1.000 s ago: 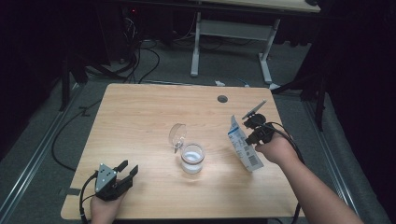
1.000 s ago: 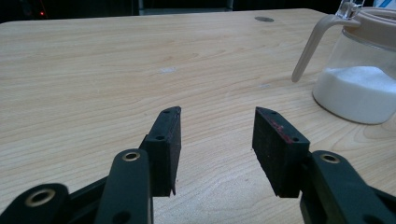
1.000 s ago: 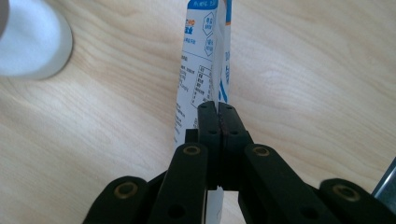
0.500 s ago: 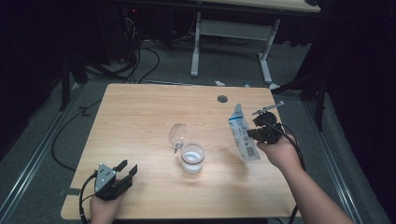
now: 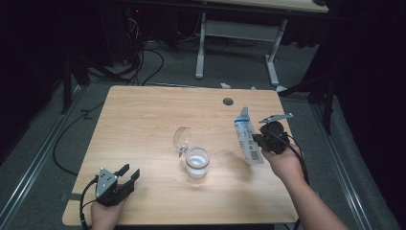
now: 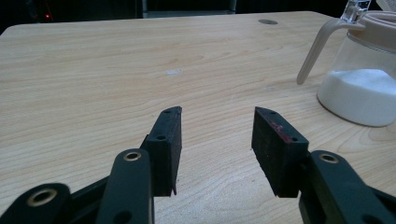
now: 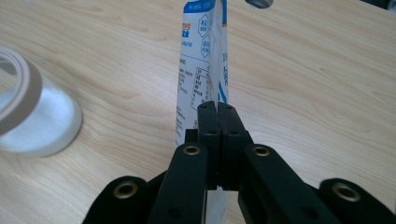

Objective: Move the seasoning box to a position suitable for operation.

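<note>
Holding pouch (image 5: 248, 136) upright, right gripper (image 5: 261, 140) clamped on its edge, beside lidded-open jar (image 5: 197, 163) mid-surface; left gripper (image 5: 125, 173) apart, idle; next prob. tilt pouch over jar.

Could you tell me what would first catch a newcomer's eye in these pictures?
Probably the blue-and-white pouch held upright over the table's right side, pinched in the right gripper. Next, the glass jar of white powder at the centre, lid flipped open.

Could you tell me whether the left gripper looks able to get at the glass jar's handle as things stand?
Probably yes: the left gripper is open and holds nothing, and bare table lies between it and the jar.
</note>
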